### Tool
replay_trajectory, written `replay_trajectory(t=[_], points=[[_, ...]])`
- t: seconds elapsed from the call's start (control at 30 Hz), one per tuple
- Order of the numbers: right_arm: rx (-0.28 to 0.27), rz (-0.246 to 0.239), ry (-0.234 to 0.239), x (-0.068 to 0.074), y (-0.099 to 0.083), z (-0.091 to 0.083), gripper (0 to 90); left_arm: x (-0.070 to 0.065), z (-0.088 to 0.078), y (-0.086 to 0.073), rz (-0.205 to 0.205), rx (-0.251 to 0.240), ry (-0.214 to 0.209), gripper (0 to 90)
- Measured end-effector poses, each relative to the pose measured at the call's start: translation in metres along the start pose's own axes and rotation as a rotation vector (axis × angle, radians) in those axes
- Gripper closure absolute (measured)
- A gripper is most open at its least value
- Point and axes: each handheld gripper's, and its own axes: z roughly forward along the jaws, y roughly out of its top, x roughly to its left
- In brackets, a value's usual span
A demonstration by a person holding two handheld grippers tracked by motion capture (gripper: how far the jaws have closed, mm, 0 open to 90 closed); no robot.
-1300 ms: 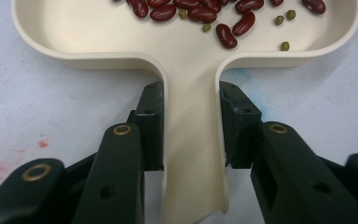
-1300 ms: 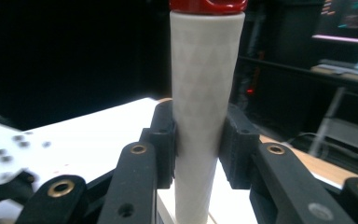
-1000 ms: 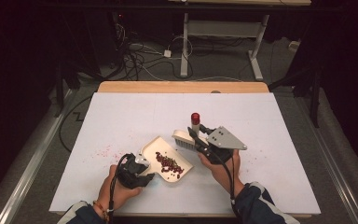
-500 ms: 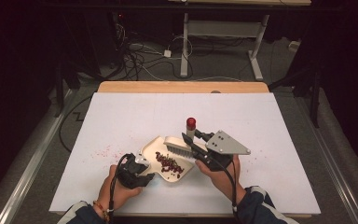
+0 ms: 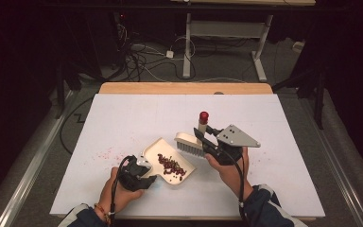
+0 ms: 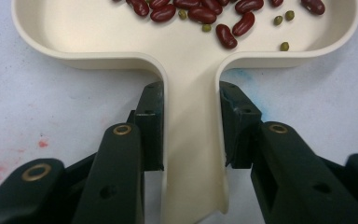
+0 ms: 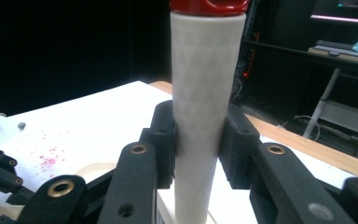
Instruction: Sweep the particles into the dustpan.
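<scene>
Brush (image 5: 190, 143) moved nearer dustpan (image 5: 154, 150) w/ beans (image 5: 170, 165), both tools clamped.

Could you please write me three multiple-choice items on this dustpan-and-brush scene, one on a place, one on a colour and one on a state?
1. Where do the beans lie?
A. in the dustpan
B. on the wooden strip at the table's far edge
C. on the floor

2. What colour is the cap on the brush handle?
A. green
B. red
C. blue

3. How does the left gripper stand?
A. open above the table
B. shut on the brush bristles
C. shut on the dustpan's handle

Answers:
1. A, since the high view shows the beans heaped inside the cream pan.
2. B, since the cap is red in the high view and in the right gripper view, where the right gripper clamps the handle.
3. C, since the left gripper view shows both pads pressing the sides of the pan's handle.
</scene>
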Motion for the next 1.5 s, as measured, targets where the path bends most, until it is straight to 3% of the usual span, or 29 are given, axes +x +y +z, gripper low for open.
replay_trajectory(t=[0.17,0.5,0.73,0.97,1.23,1.5], points=[[0.006,-0.013,0.016,0.002,0.001,-0.001,70.1,0.003,-0.001,-0.002,-0.012,-0.002,0.006,63.9],[0.034,0.009,0.046,-0.002,0.002,0.0,70.1,0.007,-0.001,-0.002,-0.021,-0.004,0.01,63.8],[0.024,-0.017,0.059,0.019,0.0,0.011,70.1,0.007,0.0,-0.002,-0.031,-0.013,0.017,63.8],[0.023,-0.059,0.127,0.043,0.001,0.017,70.1,0.007,0.0,-0.004,-0.044,-0.03,0.014,63.9],[-0.031,-0.025,0.12,0.031,0.015,0.0,70.1,0.01,-0.002,-0.006,-0.053,-0.028,0.016,63.8],[-0.037,-0.012,0.092,0.014,0.024,-0.014,70.1,0.014,-0.004,-0.008,-0.073,-0.033,0.019,63.9]])
